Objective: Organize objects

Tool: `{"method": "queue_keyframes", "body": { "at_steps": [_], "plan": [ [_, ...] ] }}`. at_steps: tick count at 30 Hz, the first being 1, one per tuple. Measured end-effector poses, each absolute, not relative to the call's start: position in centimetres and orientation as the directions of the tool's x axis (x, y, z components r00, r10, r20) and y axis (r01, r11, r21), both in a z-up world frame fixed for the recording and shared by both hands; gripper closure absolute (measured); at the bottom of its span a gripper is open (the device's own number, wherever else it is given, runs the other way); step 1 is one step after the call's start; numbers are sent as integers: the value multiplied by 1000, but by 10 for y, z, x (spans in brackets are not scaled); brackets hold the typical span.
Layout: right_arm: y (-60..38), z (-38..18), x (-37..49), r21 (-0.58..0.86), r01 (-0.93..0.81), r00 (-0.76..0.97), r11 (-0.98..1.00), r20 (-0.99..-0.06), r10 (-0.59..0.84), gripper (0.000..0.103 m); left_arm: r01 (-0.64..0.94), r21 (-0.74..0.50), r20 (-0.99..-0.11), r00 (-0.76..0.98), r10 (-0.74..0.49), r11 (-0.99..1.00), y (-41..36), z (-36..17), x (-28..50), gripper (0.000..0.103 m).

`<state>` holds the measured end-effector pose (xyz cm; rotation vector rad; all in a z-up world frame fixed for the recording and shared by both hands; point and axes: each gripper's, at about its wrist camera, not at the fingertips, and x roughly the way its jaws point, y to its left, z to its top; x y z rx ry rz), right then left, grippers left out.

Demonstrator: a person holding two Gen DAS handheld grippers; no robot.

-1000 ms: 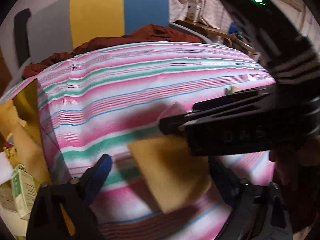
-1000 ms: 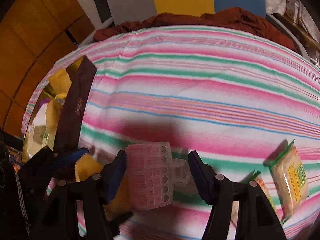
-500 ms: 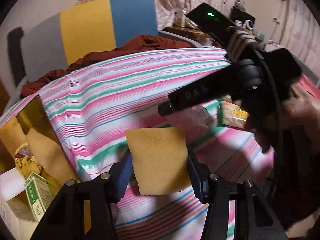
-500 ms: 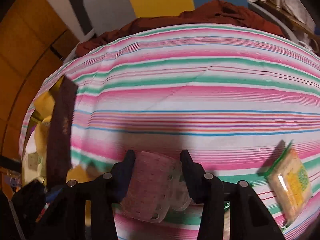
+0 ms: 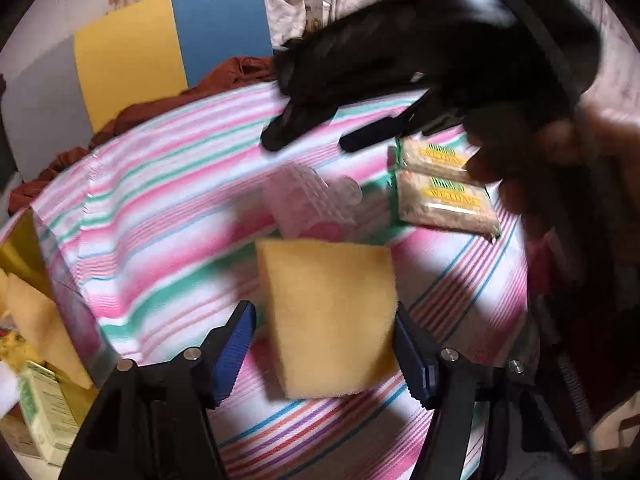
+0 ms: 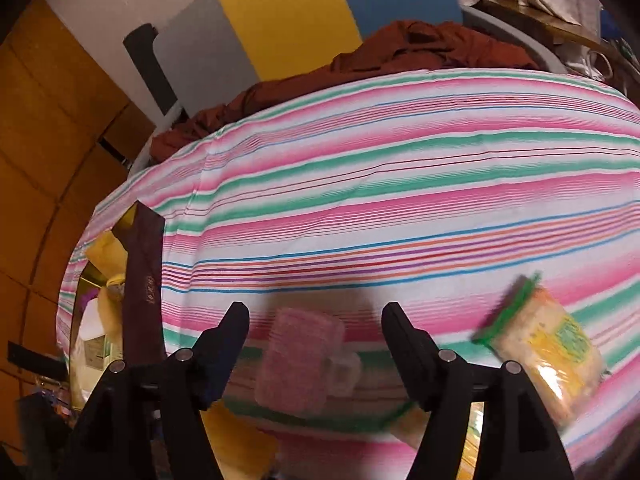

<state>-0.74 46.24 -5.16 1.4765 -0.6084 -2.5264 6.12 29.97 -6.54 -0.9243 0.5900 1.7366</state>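
Striped cloth in pink, green and white covered the bed-like surface, running back to a rumpled rust-brown blanket and a grey, yellow and blue panel behind it. Most of the cloth's far half lay bare, with open room for moving. At its left edge the cloth dropped off beside an open box holding a small green-and-white carton, whose print was too small to read.

Near the front, the left gripper had just been opening; its blue-padded jaws stood spread on either side of a yellow sponge lying flat on the cloth, the left pad clear of it, the right close against its edge. Just beyond the sponge lay a clear pink plastic case. The right gripper had likewise just been opening, its jaws spread apart around that case without touching it. Two wrapped packets with yellow-and-green labels lay side by side to the right; their lettering was blurred. A dark strip at the cloth's left edge carried unreadable gold marks.
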Motion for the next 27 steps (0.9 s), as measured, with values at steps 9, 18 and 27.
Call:
{"method": "queue_keyframes", "body": {
  "at_steps": [9,18,27],
  "plan": [
    [493,-74,19,207,-30,-209,-978,-958,-196,31,-936,-118,-801,-107,589,-331,277,-64,63,50],
    [481,-97,9,107,42,-74,-993,-991,-110,20,-926,-174,-770,-85,633,-336,255,-46,75,50],
    [461,-83,16,51,96,-128,-994,-990,-64,55,-867,-174,-691,-231,685,-467,216,5,66,49]
  ]
}}
